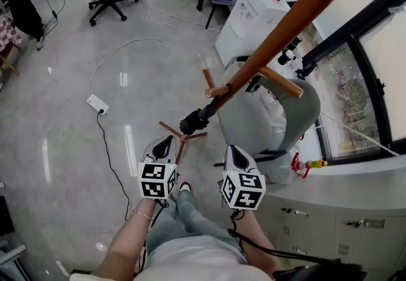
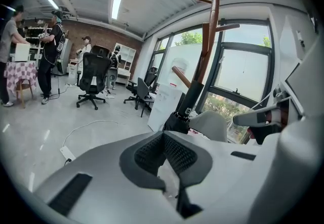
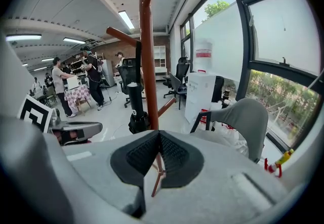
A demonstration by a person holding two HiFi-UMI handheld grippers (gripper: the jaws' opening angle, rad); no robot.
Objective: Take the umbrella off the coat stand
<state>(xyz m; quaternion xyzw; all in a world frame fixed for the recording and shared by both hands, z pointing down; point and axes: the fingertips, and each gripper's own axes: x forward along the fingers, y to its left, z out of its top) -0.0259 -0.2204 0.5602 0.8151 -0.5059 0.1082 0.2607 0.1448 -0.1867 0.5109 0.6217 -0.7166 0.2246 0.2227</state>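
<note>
Left gripper (image 1: 163,144) and right gripper (image 1: 236,154) are held closed, empty, short of the umbrella (image 1: 195,120) apparently hung on the coat stand (image 1: 298,12); opening is required.

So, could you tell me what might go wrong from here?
The umbrella hangs close against the coat stand; a sideways pull might tip the stand onto the grey chair. The left gripper and right gripper are shut, so either could knock it rather than grasp it.
</note>
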